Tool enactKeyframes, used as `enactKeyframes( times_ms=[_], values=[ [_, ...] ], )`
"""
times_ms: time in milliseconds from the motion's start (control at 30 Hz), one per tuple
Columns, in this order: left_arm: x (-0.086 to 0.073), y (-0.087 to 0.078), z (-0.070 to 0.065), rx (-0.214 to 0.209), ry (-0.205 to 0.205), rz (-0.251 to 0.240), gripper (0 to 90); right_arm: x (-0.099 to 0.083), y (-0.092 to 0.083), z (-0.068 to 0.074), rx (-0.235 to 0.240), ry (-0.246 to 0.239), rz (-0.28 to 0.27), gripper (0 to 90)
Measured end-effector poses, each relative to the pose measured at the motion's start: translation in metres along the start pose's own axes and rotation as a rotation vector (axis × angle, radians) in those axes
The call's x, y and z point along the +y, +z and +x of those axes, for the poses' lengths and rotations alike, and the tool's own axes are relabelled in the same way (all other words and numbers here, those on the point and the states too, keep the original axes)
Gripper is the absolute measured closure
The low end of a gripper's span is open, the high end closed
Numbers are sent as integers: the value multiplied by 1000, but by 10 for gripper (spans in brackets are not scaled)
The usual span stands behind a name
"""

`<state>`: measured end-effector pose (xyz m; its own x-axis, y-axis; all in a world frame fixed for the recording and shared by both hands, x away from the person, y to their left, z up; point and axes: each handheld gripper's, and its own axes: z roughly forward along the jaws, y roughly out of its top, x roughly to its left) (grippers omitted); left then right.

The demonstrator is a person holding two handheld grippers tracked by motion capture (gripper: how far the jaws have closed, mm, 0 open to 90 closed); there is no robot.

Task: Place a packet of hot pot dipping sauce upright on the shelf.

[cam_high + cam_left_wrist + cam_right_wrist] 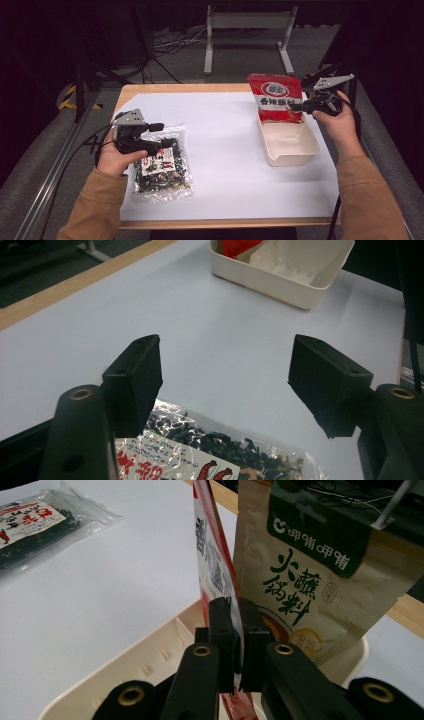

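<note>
Right tongs clamp the red packet, hiding a tan pouch; left tongs gape.

Left tongs jaws wide apart, held low; right tongs jaws clamped, raised.

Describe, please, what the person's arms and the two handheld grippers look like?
Both arms wear tan long sleeves. The left gripper and the right gripper are black, each topped by a grey three-cornered plate and trailing a black cable. Their jaws end in blocky black pads, with brass-coloured rivets at the pivots.
</note>
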<state>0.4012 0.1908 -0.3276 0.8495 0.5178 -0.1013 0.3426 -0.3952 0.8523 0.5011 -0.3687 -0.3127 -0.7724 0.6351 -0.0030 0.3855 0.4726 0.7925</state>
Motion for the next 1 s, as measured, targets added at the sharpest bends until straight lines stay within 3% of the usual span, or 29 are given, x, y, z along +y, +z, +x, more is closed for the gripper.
enactKeyframes(
  times_ms=[267, 533, 667, 1000],
  values=[
    [-1, 3, 1, -8, -11, 1, 302, -8, 10, -9, 10, 47, -18, 877],
    [-2, 4, 2, -8, -10, 5, 302, -12, 15, -13, -17, 57, -12, 871],
    [-3, 4, 2, -11, -12, 7, 300, -15, 19, -16, -21, 64, 1, 865],
    [-4, 5, 4, -17, -19, 11, 300, -21, 23, -17, -93, 82, 79, 857]
  ],
)
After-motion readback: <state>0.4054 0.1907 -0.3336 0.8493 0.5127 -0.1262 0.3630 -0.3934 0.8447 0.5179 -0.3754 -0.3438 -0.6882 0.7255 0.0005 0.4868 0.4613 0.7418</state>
